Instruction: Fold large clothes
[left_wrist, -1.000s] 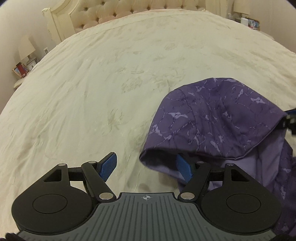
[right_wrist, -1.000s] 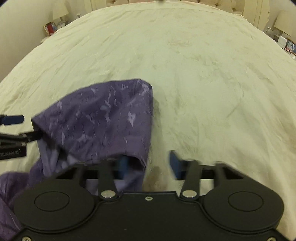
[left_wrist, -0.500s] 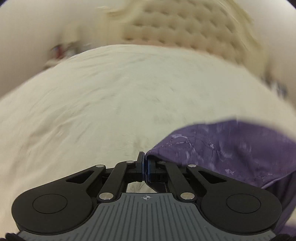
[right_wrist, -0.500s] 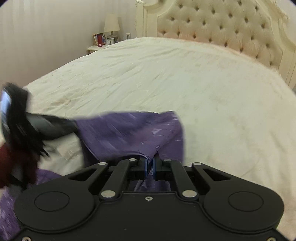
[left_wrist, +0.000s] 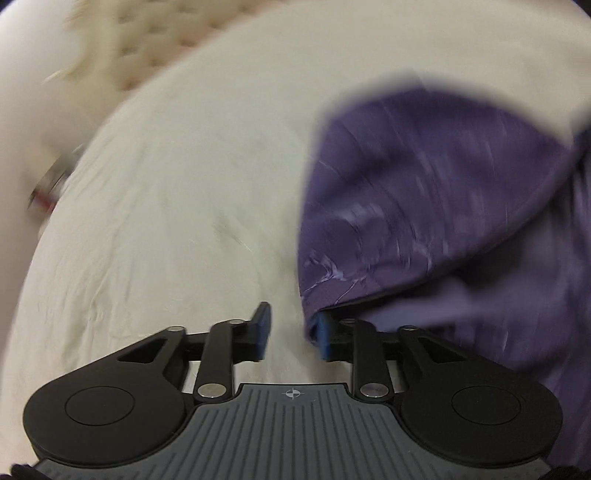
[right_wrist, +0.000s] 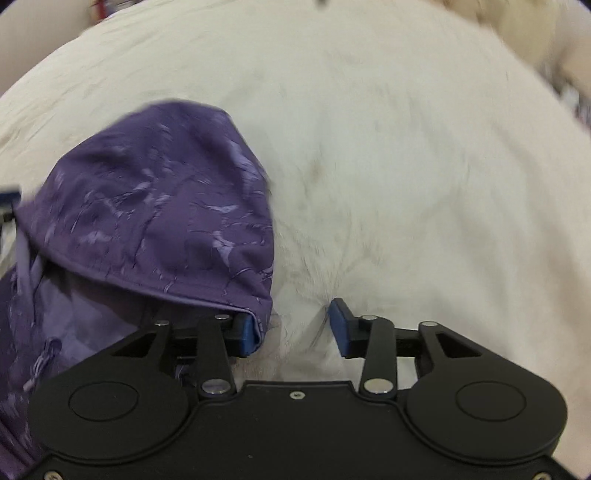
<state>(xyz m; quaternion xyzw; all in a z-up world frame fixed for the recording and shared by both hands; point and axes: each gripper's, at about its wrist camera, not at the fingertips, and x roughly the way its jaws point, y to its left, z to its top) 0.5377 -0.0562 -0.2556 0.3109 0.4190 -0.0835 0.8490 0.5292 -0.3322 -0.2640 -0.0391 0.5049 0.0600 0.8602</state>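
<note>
Both tools have just been opening. Half a second ago each was clenched on a corner of the purple hooded garment (right_wrist: 159, 218); now the left tool (left_wrist: 293, 334) and the right tool (right_wrist: 295, 328) stand released, with only cream bedspread (right_wrist: 406, 184) between the pads (the hem merely drapes over each inner pad). The hood lies laid over on the bed, so this fold seems placed.

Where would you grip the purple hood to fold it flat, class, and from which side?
Grip the purple hood at the hemmed opening edge from the near side: the edge sits raised and faces the gripper.
</note>
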